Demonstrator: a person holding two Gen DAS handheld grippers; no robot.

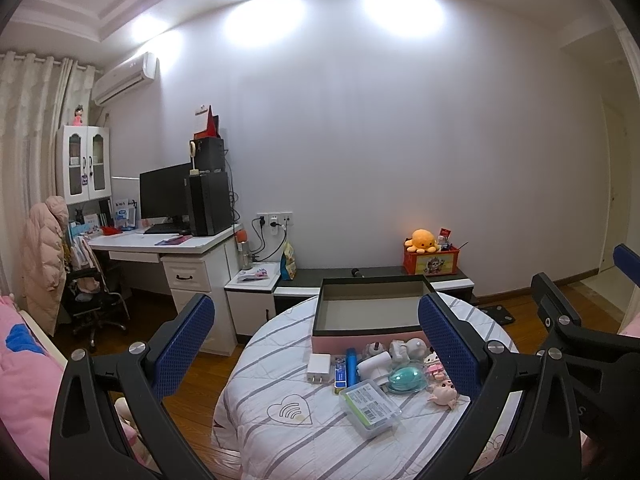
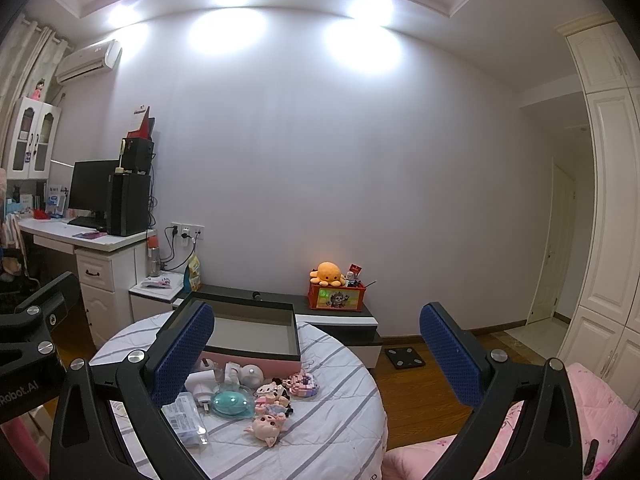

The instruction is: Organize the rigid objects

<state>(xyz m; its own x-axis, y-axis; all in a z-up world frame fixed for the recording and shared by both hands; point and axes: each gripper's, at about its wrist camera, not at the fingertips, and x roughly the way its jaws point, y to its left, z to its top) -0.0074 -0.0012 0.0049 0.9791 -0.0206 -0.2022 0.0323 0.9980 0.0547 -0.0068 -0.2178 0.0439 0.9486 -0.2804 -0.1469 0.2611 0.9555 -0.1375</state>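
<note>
In the left wrist view the left hand-held gripper (image 1: 316,346) is seen spread wide, nothing between its blue pads. The right hand-held gripper (image 2: 317,354) is likewise spread and empty in its own view, and part of it is cut off at the right edge of the left view.

Below both, a round bench (image 1: 280,432) under a striped cloth carries the rigid objects, all lying loose near its middle. A clear plastic case (image 1: 370,403) lies nearest; in the right view it is half hidden behind the left pad. Just beyond are a pig figurine (image 2: 266,427) and a teal oval object (image 2: 233,402). A white charger (image 1: 319,367) and a blue tube (image 1: 351,366) are shown only in the left view; a pastel block toy (image 2: 301,384) is made out only in the right view. Several small white figures behind them are too crowded to tell apart.

At the bench's far edge an open, empty pink box (image 1: 370,312) stands. Further off, lower centre right, an orange plush (image 2: 327,273) sits on a red crate (image 2: 337,297).
</note>
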